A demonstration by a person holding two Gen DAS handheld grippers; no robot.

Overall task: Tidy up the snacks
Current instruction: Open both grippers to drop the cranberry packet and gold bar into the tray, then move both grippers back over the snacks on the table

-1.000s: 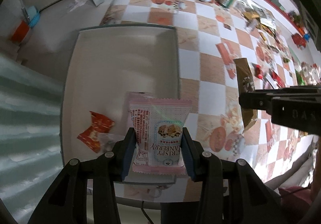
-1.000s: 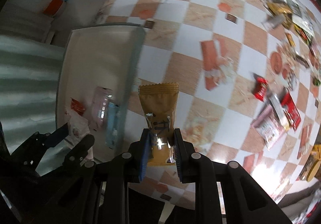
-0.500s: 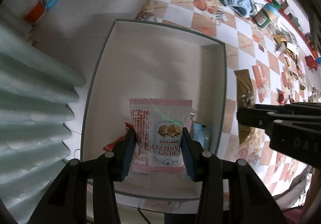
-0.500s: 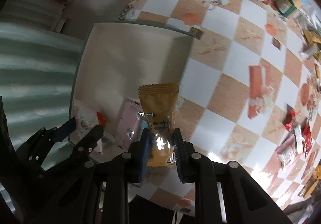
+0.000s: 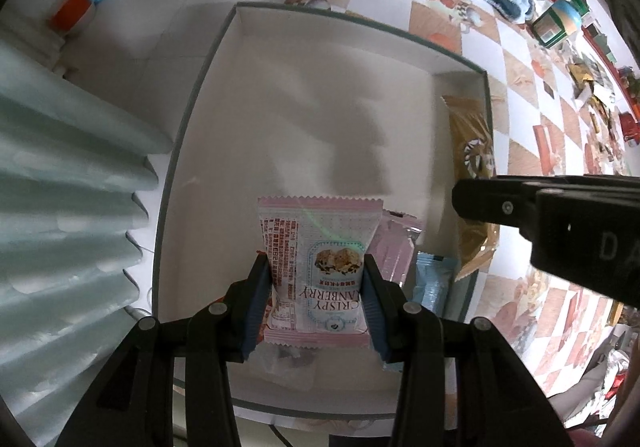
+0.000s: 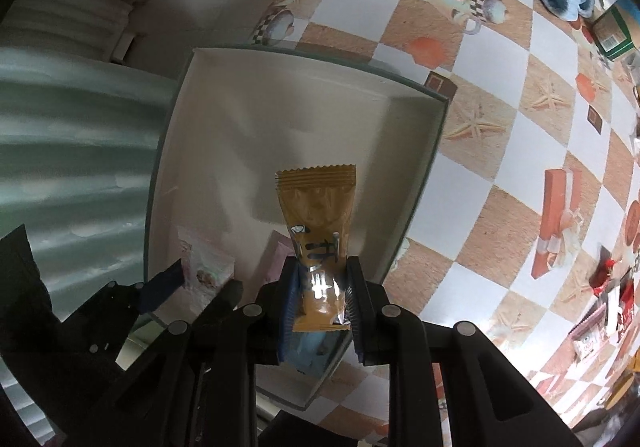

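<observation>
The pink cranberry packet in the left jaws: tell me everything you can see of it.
The pink cranberry packet is a glossy pillow wrapper with crimped, zigzag-cut ends, pale pink with a light panel printed "CRISPY CRANBERRY", a picture of the snack and small red text. It is sealed and looks undamaged. The left gripper clamps its two long sides, its jaws holding it above the white box, over other packets inside.

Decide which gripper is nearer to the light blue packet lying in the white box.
Right. The right gripper, holding the orange packet, hangs directly above the light blue packet; the left gripper, holding the pink packet, is beside it.
</observation>
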